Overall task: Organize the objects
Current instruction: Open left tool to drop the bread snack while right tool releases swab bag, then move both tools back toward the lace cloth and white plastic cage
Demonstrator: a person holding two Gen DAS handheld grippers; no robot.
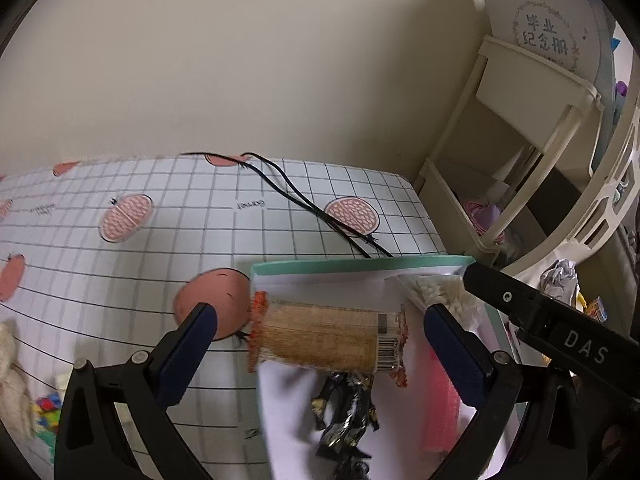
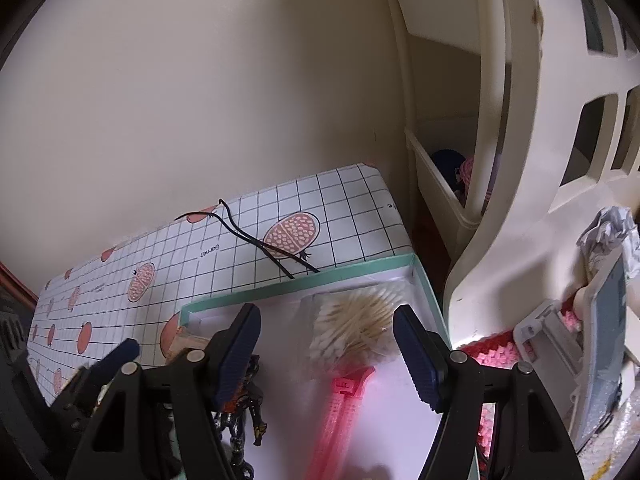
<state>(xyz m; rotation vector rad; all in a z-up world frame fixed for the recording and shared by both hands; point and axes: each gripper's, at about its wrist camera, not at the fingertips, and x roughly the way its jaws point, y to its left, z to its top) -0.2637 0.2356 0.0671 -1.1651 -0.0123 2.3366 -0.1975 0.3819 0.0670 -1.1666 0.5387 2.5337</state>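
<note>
- At the far left of the left wrist view, a cream knitted thing (image 1: 10, 368) and some small coloured pieces (image 1: 46, 408) lie on the surface (image 1: 120, 280), which has a grid cloth with pink fruit prints.
- The left claw (image 1: 320, 344) hangs over the left part of a shallow box (image 1: 360, 266) with a mint green rim; its two fingers stand wide apart and hold nothing.
- Between these fingers a long snack packet (image 1: 326, 338) with orange ends and a barcode lies across the white floor of the box, its left end over the box edge.
- Just below the packet a black and gold wrapper (image 1: 348, 412) lies in the box.
- Two thin black cords (image 1: 304, 200) run over the surface behind the box.
- The right claw (image 2: 326, 354) is over the right part of the same box (image 2: 300, 286), with its fingers also wide apart and empty.
- Between them lies a clear bag of cotton swabs (image 2: 356, 326), in the far right corner of the box.
- A pink ribbed thing (image 2: 340, 412) lies just under the bag, blurred.
- Right of the box stands a cream plastic rack (image 1: 520, 128) with shelves, touching the wall.
- At the far right, crumpled paper (image 2: 612, 232) and pink crochet work (image 2: 496, 356) lie beside a white basket (image 2: 520, 220).
</note>
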